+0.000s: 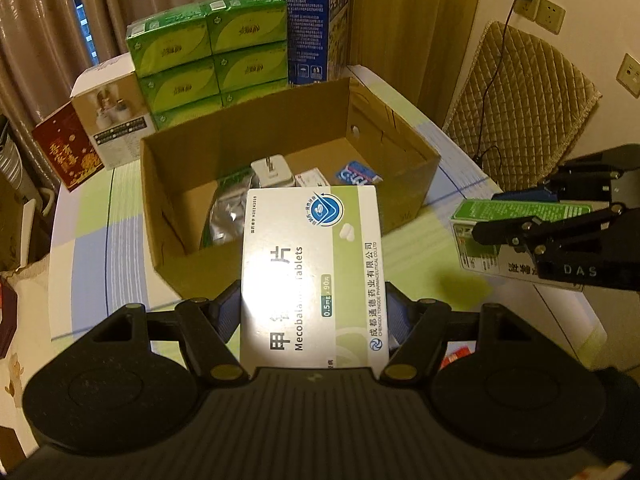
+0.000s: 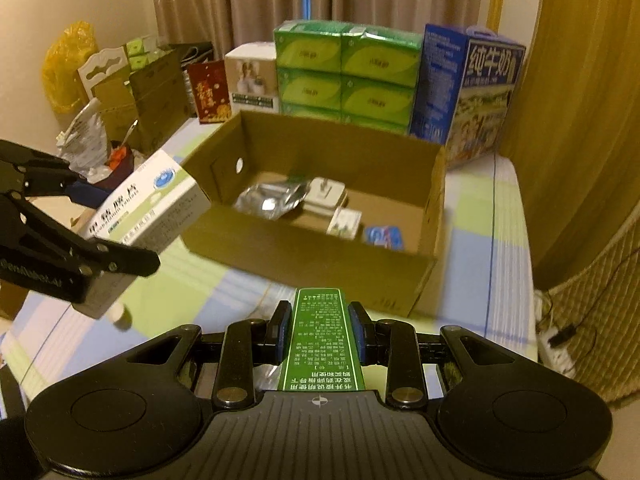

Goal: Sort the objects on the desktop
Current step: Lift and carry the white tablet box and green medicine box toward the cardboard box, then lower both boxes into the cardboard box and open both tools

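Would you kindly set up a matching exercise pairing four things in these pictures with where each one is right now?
Things:
1. white and green Mecobalamin tablet box
2. narrow green medicine box
3. crinkled silver foil pouch
4. tall blue milk carton

Places:
A. lying inside the open brown cardboard box
B. clamped in the right claw
C. standing behind the cardboard box
D. clamped in the left claw

Pairs: 1-D, 2-B, 3-A, 4-C
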`<state>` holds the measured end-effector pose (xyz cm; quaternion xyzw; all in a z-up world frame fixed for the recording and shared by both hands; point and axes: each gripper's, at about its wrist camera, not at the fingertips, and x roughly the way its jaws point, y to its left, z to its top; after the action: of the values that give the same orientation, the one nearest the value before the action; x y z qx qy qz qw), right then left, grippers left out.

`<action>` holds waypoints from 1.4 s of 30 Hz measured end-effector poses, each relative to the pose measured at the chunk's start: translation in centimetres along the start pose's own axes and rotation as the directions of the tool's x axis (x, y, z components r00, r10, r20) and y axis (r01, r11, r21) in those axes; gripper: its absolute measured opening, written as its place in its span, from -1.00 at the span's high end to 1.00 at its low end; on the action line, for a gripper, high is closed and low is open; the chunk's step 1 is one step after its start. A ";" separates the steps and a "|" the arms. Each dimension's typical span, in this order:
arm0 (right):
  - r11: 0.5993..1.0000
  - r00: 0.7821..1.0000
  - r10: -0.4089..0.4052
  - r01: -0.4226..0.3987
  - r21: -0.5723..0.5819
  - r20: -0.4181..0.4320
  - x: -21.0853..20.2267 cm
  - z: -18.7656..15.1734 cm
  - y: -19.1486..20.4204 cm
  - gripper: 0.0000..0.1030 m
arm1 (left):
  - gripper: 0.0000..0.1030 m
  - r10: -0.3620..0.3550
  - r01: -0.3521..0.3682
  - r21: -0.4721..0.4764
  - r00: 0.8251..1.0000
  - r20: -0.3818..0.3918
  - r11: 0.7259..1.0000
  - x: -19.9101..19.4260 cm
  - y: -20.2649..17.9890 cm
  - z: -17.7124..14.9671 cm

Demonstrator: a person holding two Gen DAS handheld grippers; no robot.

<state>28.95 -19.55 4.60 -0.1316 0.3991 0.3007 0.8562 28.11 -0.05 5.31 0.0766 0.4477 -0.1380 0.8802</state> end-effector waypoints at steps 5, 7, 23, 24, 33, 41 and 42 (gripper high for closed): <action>1.000 1.000 0.004 -0.004 0.000 0.024 0.9 2.7 -1.3 0.47 | -0.29 -0.003 0.003 -0.008 1.000 0.008 1.000 1.3 0.9 2.1; 1.000 0.999 0.002 -0.003 0.012 0.041 1.2 4.0 -1.8 0.47 | -0.29 0.000 0.000 -0.018 1.000 0.014 1.000 1.6 1.4 3.0; 0.996 0.991 -0.016 0.004 0.086 0.131 8.1 11.8 -4.5 0.47 | -0.29 0.008 -0.004 -0.102 0.999 0.037 0.995 7.3 5.7 9.2; 0.996 0.991 -0.015 0.003 0.094 0.132 8.6 11.9 -4.6 0.47 | -0.29 0.007 -0.002 -0.106 0.999 0.039 0.994 7.7 5.9 9.5; 0.991 0.991 -0.039 0.022 0.130 0.132 12.5 12.0 -5.9 0.47 | -0.29 -0.009 0.015 -0.149 0.999 0.037 0.989 11.3 7.3 10.1; 0.987 0.988 -0.014 -0.010 0.158 0.154 14.5 11.4 -6.7 0.46 | -0.33 -0.001 0.012 -0.196 0.999 0.054 0.981 13.6 7.8 9.8; 0.984 0.986 0.004 -0.033 0.175 0.166 14.7 11.4 -7.0 0.43 | -0.33 0.002 0.009 -0.202 0.998 0.056 0.979 13.7 7.9 9.8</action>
<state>47.50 -13.72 0.63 -0.0260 0.3532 0.2819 0.8917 45.74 2.58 0.06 -0.0176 0.4348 -0.0954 0.8953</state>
